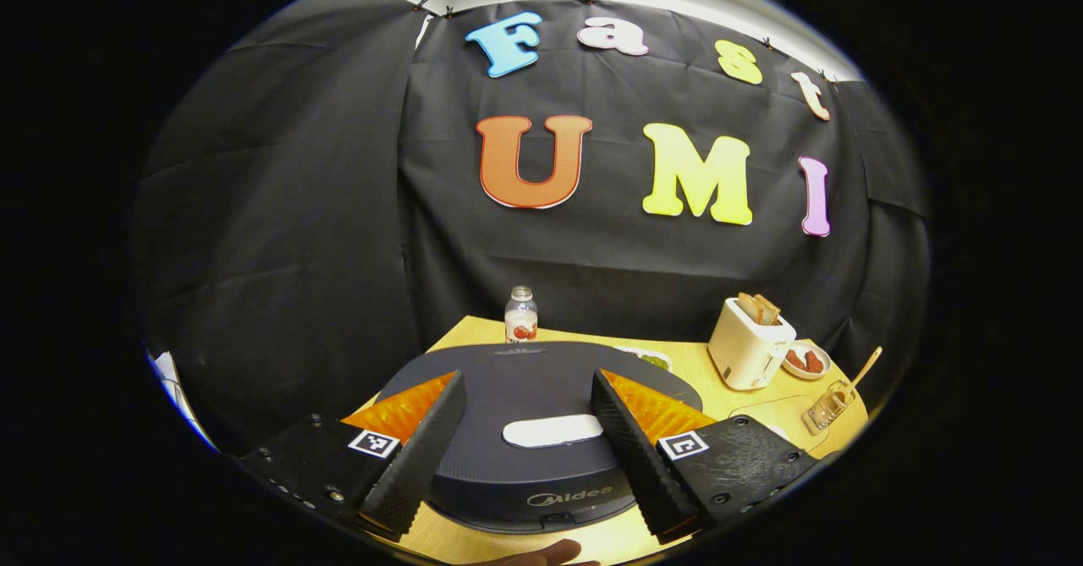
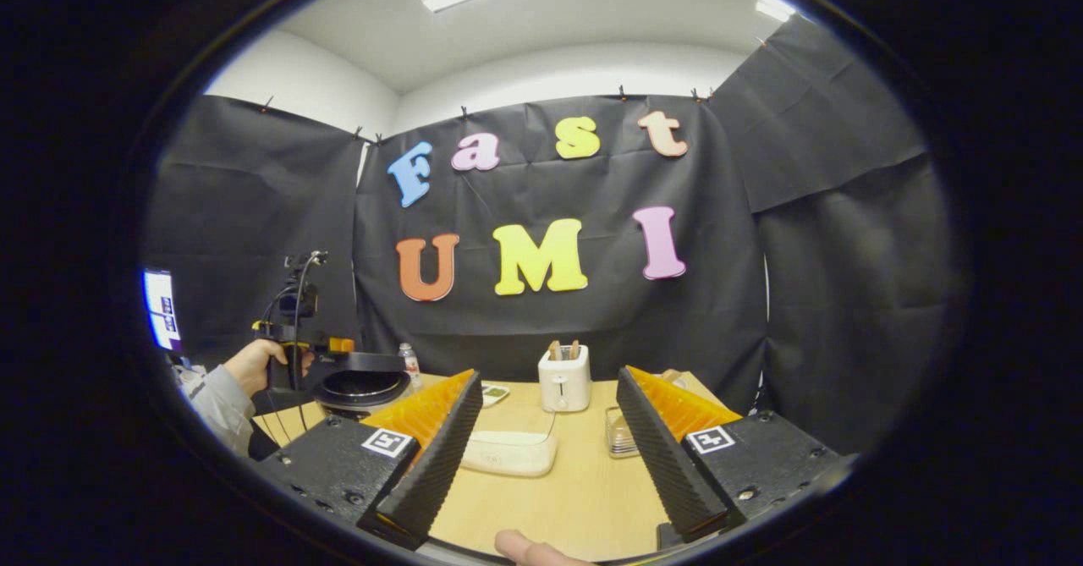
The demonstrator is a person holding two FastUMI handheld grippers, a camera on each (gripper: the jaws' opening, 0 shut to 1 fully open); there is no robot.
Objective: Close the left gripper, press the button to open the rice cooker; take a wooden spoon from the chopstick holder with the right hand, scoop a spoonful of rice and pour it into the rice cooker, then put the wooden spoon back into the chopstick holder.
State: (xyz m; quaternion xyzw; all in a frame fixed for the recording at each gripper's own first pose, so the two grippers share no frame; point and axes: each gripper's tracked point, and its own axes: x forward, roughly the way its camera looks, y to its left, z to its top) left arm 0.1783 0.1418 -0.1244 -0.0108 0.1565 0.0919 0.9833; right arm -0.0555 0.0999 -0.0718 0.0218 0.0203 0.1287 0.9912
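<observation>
Rice cooker [image 1: 541, 431], lid down, directly ahead of and beneath the left gripper [image 1: 529, 439], whose fingers are spread to either side of the pale lid button [image 1: 552, 431] (not touching it). Wooden spoon [image 1: 865, 370] stands in the chopstick holder [image 1: 827, 409], far right of that gripper. Right gripper [image 2: 541, 447] is spread over the table [image 2: 584, 498], with a toaster [image 2: 564, 382] ahead.

The left gripper [image 1: 529, 443] is hanging with its jaws spread wide apart, while in the right gripper view the right gripper [image 2: 546, 456] is likewise gaping open, and far to the left a hand [image 2: 254, 363] in a grey sleeve [image 2: 216, 401] is gripping the other gripper's handle.
</observation>
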